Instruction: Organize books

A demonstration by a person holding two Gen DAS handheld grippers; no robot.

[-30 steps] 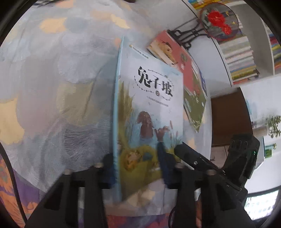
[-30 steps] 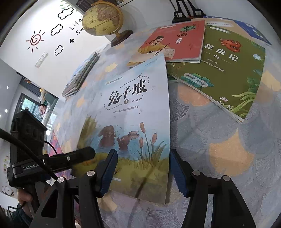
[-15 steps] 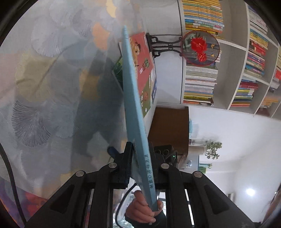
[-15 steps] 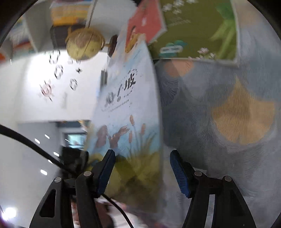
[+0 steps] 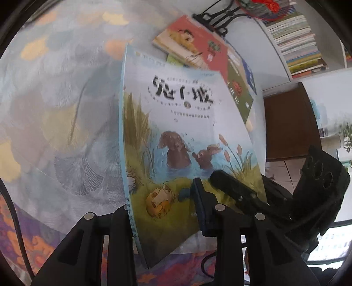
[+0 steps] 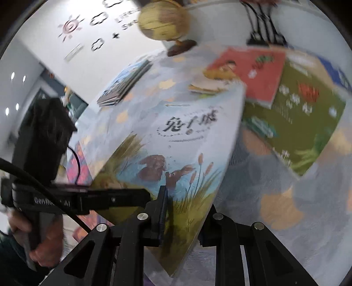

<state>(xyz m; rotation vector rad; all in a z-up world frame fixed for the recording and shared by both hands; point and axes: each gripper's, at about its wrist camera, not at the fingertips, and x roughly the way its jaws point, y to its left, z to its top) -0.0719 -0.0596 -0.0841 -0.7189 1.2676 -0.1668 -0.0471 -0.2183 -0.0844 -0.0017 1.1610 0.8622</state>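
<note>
Both tongs meet on the rabbit picture book raised off the desk: right gripper clenched on its lower edge, left gripper straddling its spine corner, jaws opening. Red book and green book lie at the desk's far edge beside a globe.

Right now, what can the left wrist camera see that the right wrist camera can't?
Only the left wrist view shows the bookshelf, a brown cabinet and a plant.

Only the right wrist view shows the globe, the wall drawings, a flat book pile and the hand holding the left gripper.

Both show the rabbit book lifted off the table, the right gripper shut on it, the left gripper's jaws opening around it, and the red book lying on the green book.
</note>
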